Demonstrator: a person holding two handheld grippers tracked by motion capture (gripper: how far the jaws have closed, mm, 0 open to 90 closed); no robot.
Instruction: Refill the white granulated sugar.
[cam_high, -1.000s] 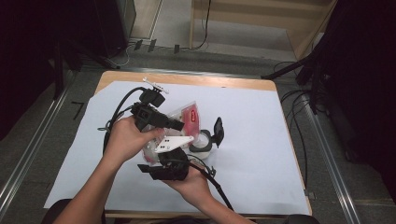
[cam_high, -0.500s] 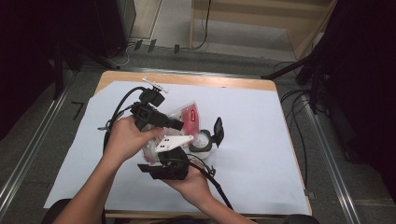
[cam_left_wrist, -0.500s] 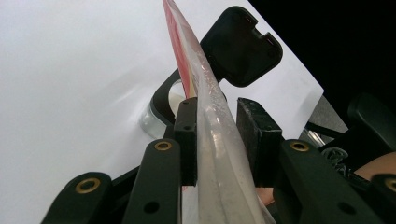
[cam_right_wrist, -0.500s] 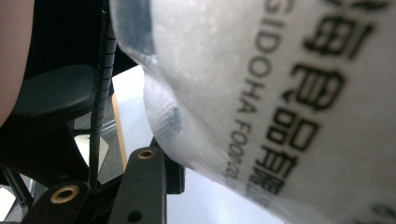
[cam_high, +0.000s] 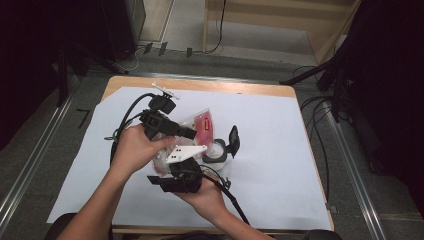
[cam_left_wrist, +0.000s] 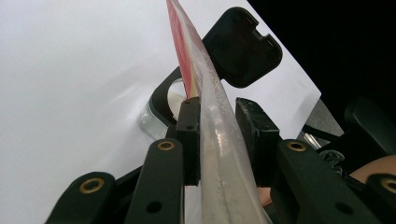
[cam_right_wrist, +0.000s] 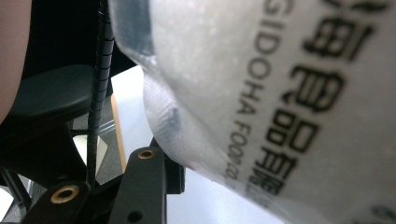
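Desk (cam_high: 280, 150): wooden top covered by a white sheet; the work sits near the middle, toward the near edge.
Pouch (cam_high: 197, 125): clear plastic food pouch with a red label at its top, held up off the desk between the two claws; in the left gripper view (cam_left_wrist: 219, 140) it runs edge-on between the jaws, and in the right gripper view (cam_right_wrist: 289, 93) its printed face lies close to the camera.
Left claw (cam_high: 187, 132): held in the person's left hand (cam_high: 132, 150); closed on the pouch, both jaws pressed against the film in the left gripper view (cam_left_wrist: 218, 135).
Right claw (cam_high: 172, 167): held in the person's right hand (cam_high: 205, 197), nearer the near edge than the left claw; in the right gripper view one jaw lies against the pouch's lower edge and the other is hidden behind the film, so its state cannot be told.
Jar (cam_high: 216, 152): small round glass container standing on the white sheet just right of the pouch, its black hinged lid (cam_high: 233, 140) flipped up; also seen beyond the pouch in the left gripper view (cam_left_wrist: 161, 109).
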